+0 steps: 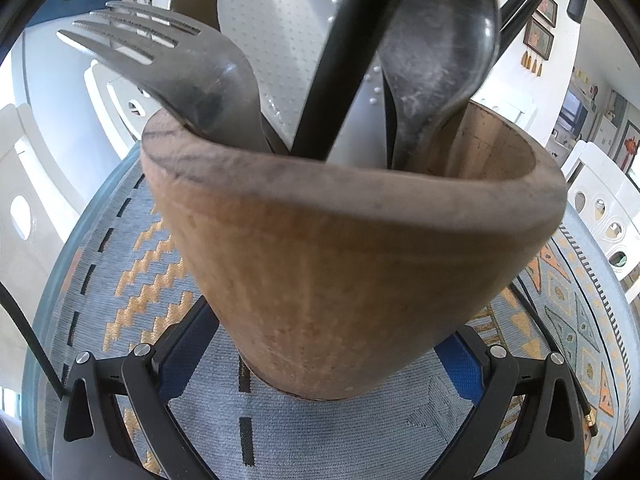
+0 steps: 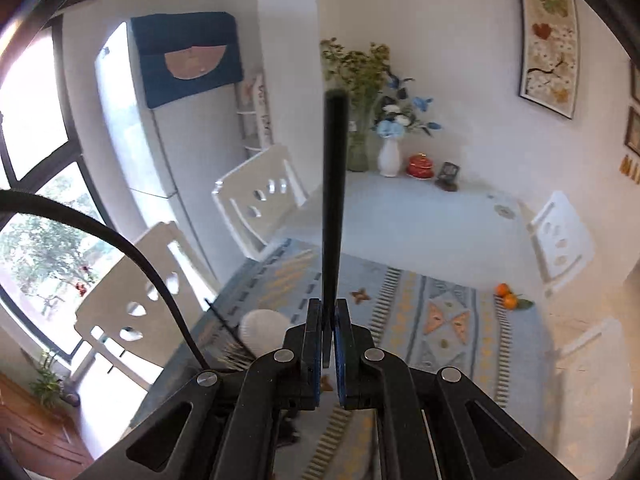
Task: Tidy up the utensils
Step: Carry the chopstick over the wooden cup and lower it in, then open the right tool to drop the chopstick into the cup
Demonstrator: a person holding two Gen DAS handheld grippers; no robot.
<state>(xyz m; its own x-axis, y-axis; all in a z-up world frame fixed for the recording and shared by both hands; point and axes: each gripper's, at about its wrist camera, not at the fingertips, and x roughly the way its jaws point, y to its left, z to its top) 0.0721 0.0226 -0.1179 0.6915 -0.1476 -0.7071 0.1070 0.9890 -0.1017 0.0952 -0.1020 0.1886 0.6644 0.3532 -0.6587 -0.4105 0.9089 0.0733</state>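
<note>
In the left wrist view a wooden utensil holder (image 1: 340, 264) stands on the patterned cloth between the fingers of my left gripper (image 1: 320, 344), which is shut on its base. It holds a grey fork (image 1: 192, 80), a white dotted spatula (image 1: 272, 44), a dark spoon (image 1: 436, 60) and a black handle (image 1: 344, 60) leaning across. In the right wrist view my right gripper (image 2: 330, 340) is shut on a black utensil handle (image 2: 334, 200) that points up and away. Whether this is the same handle I cannot tell.
The table (image 2: 420, 216) carries a blue patterned cloth (image 2: 440, 320), two oranges (image 2: 506, 296), vases with flowers (image 2: 388, 156) and a red pot (image 2: 420, 166) at the far end. White chairs (image 2: 256, 196) stand around it. A white rounded object (image 2: 260, 330) lies near my right gripper.
</note>
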